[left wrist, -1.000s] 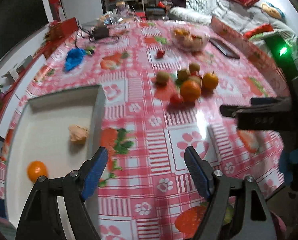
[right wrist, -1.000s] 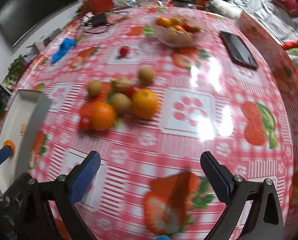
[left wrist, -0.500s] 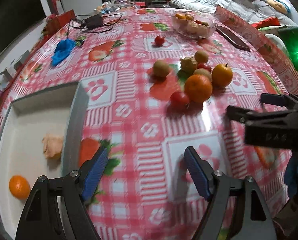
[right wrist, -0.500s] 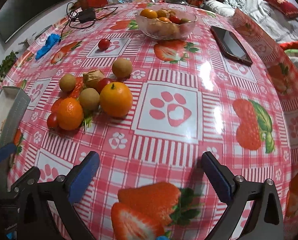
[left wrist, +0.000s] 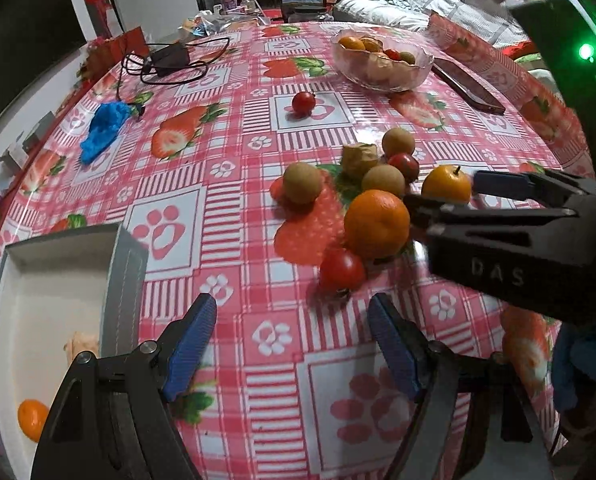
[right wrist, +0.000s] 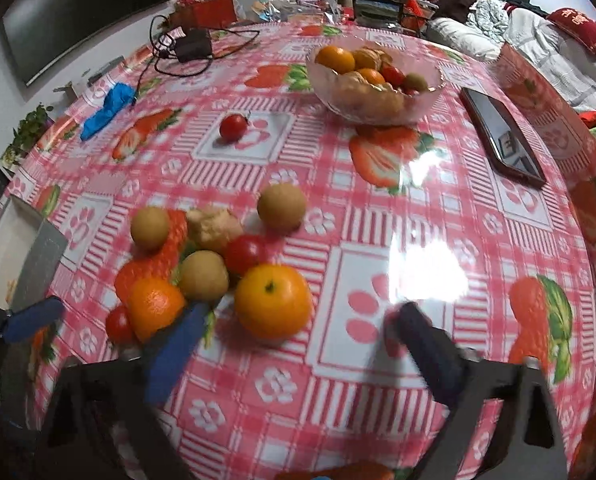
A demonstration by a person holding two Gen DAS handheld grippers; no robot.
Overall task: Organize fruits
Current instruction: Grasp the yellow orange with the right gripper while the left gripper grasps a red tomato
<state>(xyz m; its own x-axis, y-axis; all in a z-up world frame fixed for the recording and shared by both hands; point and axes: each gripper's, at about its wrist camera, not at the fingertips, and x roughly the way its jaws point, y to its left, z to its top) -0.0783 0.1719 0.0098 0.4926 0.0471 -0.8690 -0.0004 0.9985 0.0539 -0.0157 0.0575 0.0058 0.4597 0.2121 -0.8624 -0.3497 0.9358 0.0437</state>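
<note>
A cluster of fruit lies mid-table: a mandarin [left wrist: 376,223], a yellow-orange citrus [left wrist: 446,184] [right wrist: 273,301], a red tomato [left wrist: 342,270], brown round fruits [left wrist: 302,183] and a second tomato [right wrist: 245,253]. My left gripper [left wrist: 291,346] is open and empty, just short of the red tomato. My right gripper [right wrist: 298,340] is open and empty, with the yellow-orange citrus just ahead between its fingers. In the left wrist view it [left wrist: 450,192] reaches in from the right around that citrus. A white tray [left wrist: 53,280] at the left holds a small mandarin [left wrist: 32,418].
A glass bowl of fruit [right wrist: 374,76] stands at the far side, with a lone tomato [right wrist: 233,127] before it. A phone [right wrist: 502,136] lies at the right. A blue cloth [left wrist: 103,128] and a charger with cable [left wrist: 169,58] lie at the far left.
Both grippers have moved forward toward the fruit cluster. The right gripper now has the yellow-orange citrus between its open fingers. The tray has slid further left in the left wrist view.
</note>
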